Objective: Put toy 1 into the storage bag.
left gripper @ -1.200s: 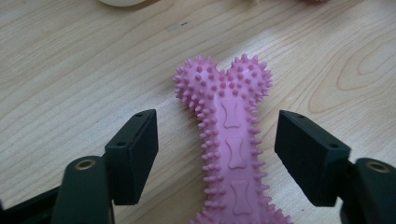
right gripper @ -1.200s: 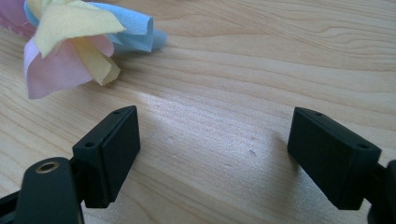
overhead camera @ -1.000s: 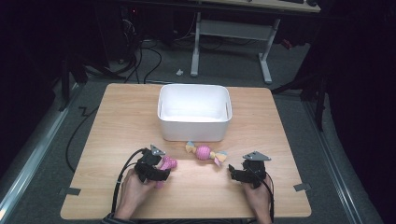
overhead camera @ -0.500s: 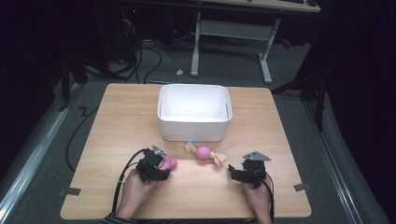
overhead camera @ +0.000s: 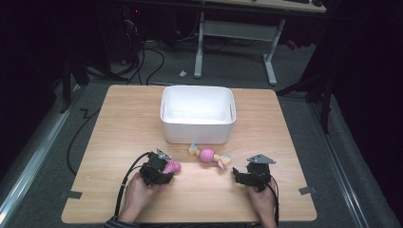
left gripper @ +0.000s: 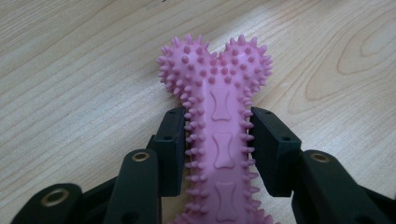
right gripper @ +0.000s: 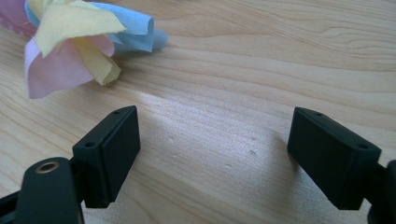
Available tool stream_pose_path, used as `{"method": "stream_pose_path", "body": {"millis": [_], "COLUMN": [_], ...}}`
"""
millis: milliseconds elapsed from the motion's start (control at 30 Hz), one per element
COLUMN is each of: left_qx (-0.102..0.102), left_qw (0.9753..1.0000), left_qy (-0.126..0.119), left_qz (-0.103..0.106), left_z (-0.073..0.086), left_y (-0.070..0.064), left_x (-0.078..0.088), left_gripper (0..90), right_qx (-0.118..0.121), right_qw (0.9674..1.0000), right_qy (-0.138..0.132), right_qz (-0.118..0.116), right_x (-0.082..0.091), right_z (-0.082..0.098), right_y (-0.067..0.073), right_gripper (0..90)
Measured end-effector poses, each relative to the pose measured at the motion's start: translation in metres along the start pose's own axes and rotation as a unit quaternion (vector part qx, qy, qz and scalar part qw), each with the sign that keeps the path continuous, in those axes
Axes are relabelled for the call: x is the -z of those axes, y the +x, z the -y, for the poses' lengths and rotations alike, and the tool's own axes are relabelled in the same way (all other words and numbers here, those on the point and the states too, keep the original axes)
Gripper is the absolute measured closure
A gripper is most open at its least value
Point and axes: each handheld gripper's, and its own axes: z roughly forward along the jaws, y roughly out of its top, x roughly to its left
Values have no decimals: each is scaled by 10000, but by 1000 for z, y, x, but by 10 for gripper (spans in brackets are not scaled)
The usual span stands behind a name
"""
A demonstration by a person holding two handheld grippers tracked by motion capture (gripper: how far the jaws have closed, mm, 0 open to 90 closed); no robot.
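Closing since the earlier frame, the left gripper [left gripper: 219, 144] now clamps the pink bone [left gripper: 219, 140] lower-left on the table [overhead camera: 119, 123], shaft along its jaws; right gripper [right gripper: 233, 154] gapes empty.

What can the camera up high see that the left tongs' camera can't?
The high view alone takes in the white bin, the candy-shaped toy, the right tongs with jaws apart, and both hands. The left gripper view alone gives the close detail: little bone shapes pressed into the pink bone and its rows of spikes, with both pads pressing its sides after closing in on it. Both share the wooden table, the pink bone and the left tongs.
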Motion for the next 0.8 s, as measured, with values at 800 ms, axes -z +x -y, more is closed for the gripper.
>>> {"method": "stream_pose_path", "body": {"millis": [800], "left_qx": [-153], "left_qw": [9990], "left_qy": [-328], "left_qz": [272], "left_z": [-14], "left_y": [11], "left_x": [35], "left_gripper": [589], "right_qx": [-2], "right_qw": [10000], "right_qy": [-1], "right_qz": [-1], "right_x": [0], "right_z": [0], "right_y": [0], "right_gripper": [172]}}
